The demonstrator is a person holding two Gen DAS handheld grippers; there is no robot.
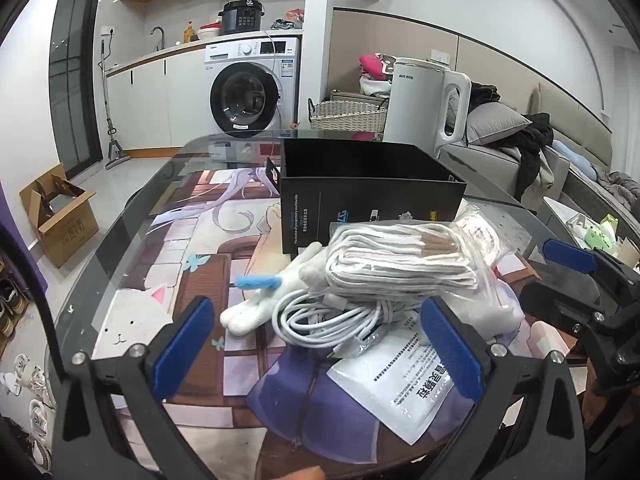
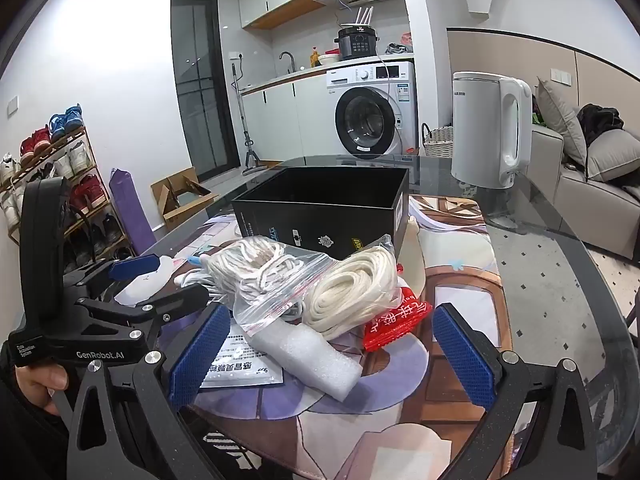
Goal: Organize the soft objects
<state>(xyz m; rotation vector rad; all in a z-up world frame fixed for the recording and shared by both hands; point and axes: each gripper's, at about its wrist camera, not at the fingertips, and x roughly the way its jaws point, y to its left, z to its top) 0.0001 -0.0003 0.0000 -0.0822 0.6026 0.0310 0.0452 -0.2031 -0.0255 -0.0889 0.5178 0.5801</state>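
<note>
A pile of soft things lies on the glass table in front of an open black box. It holds a bagged bundle of white rope, a coiled white cable, a white plush toy, a strip of white foam, a red sachet and a white printed sachet. My left gripper hovers open at the pile's left side. The right gripper hangs open over the foam. Neither grips anything.
A white kettle stands behind the box on the table's far right. A picture mat lies under the glass. Beyond the table are a washing machine, a cardboard box on the floor, a shoe rack and a sofa.
</note>
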